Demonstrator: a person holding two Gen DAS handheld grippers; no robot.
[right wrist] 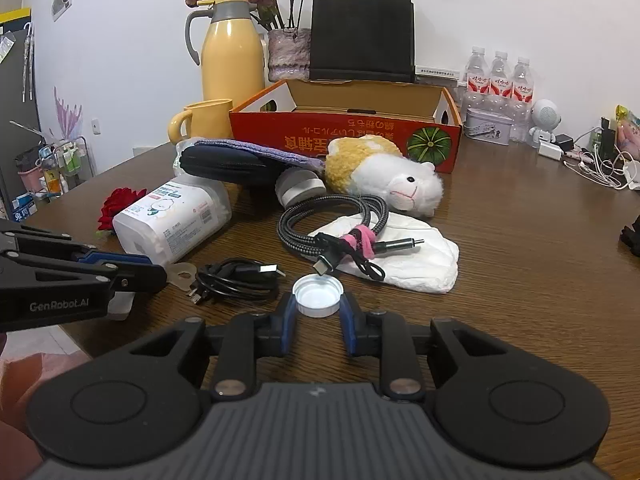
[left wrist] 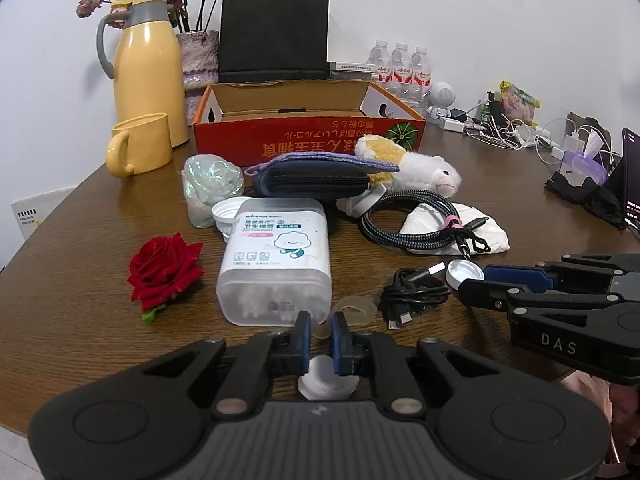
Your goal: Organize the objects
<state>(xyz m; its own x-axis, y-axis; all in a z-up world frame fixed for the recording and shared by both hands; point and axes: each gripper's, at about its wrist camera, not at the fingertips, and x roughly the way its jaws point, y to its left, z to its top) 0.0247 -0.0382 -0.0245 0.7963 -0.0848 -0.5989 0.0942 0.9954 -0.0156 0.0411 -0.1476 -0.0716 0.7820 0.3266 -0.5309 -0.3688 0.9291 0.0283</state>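
Nearby, black cable [right wrist: 236, 276] beside cap [right wrist: 318, 294].

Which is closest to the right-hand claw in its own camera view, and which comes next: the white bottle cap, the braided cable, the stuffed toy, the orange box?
1. White bottle cap: between the fingers of the right gripper.
2. Braided cable: just beyond, mid-table.
3. Stuffed toy: behind the cable.
4. Orange box: farthest, near the wall.

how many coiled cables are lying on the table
2: a braided grey cable with a pink tie on the white tissue beside the plush toy, and a thin black USB cable near the left gripper. The far tangle isn't counted.
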